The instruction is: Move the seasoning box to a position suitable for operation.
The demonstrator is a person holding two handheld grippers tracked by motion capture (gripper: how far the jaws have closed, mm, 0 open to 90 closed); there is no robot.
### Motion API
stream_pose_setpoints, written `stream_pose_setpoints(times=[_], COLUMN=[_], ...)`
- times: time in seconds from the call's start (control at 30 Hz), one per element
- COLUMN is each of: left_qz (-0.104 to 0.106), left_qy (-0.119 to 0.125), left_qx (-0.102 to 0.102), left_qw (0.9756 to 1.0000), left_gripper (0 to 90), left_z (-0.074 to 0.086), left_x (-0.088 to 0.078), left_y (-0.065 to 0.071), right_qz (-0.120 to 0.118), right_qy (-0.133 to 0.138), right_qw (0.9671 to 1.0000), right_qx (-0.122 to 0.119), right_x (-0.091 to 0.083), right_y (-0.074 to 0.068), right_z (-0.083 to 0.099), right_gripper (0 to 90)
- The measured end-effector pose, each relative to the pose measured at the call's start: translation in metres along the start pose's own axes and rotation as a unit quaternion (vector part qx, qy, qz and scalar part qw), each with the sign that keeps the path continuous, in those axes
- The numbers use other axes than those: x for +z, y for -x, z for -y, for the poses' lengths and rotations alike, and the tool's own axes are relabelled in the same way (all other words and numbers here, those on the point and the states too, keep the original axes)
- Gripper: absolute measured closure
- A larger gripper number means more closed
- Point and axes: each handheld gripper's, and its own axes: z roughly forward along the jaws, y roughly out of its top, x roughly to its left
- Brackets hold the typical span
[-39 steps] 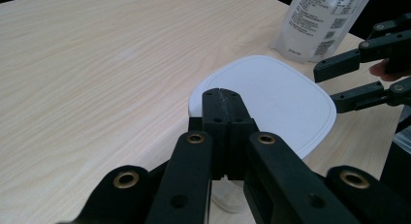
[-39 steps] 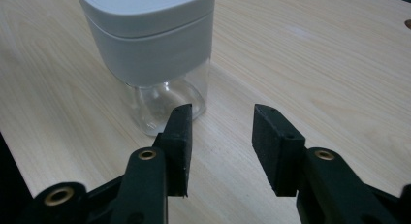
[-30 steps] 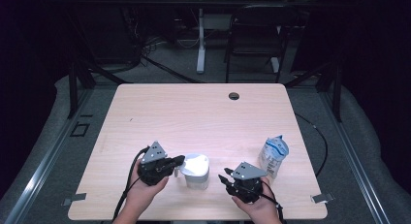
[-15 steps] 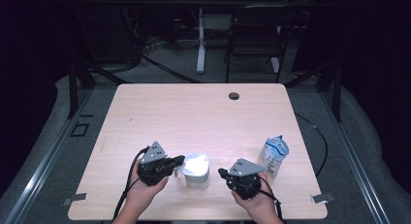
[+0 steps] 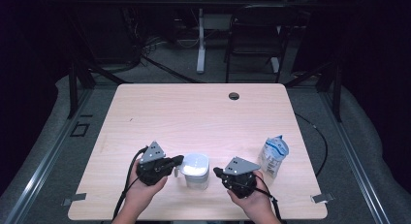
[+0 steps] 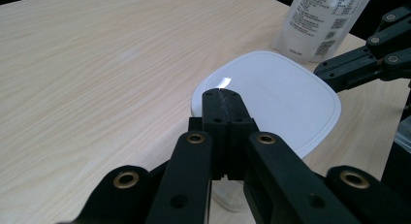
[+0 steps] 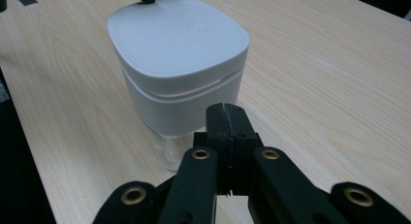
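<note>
The white lidded container point(image 5: 195, 169) stood near the front edge of the table point(image 5: 203, 112), between my two hands, with the soft pouch point(image 5: 273, 155) upright well off to its right.

Risk noted: the container was tall on a narrow clear base, and its lid point(image 6: 271, 95) sat with a visible gap above the body on the side facing my right hand. A sideways nudge from either hand-held gripper could have tipped it or slid it toward the table's front edge; a push on one lid corner could have popped the lid askew.

My left hand-held gripper point(image 6: 221, 104) was fully closed, jaws pressed together on nothing, its tip over the lid's near rim. Whether it rested on the lid or hovered just above, I could not tell from this angle.

My right hand-held gripper point(image 7: 227, 118) had just finished closing, jaws together and empty, its tip just beside the container's lower wall, apparently not touching.
</note>
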Motion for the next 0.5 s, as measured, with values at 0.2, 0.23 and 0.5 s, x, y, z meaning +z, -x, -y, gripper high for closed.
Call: stream_pose_setpoints(times=[0.2,0.23,0.5], left_qz=[-0.001,-0.001,0.003], left_qy=[0.0,0.0,0.003], left_qx=[-0.001,-0.002,-0.006], left_qw=[1.0,1.0,1.0], left_gripper=[90.0,90.0,90.0], left_z=[0.0,0.0001,0.0007], left_x=[-0.0001,-0.0001,0.0002], left_y=[0.0,0.0,-0.0007], right_qz=[-0.008,-0.008,-0.009], right_qy=[-0.006,-0.008,-0.01], right_qw=[0.9999,0.9999,0.9998], right_qx=[-0.011,-0.012,-0.017], right_x=[0.0062,0.007,0.0106], right_y=[-0.0044,-0.0045,-0.0062], right_z=[-0.0043,-0.0044,-0.0061], right_gripper=[90.0,90.0,90.0])
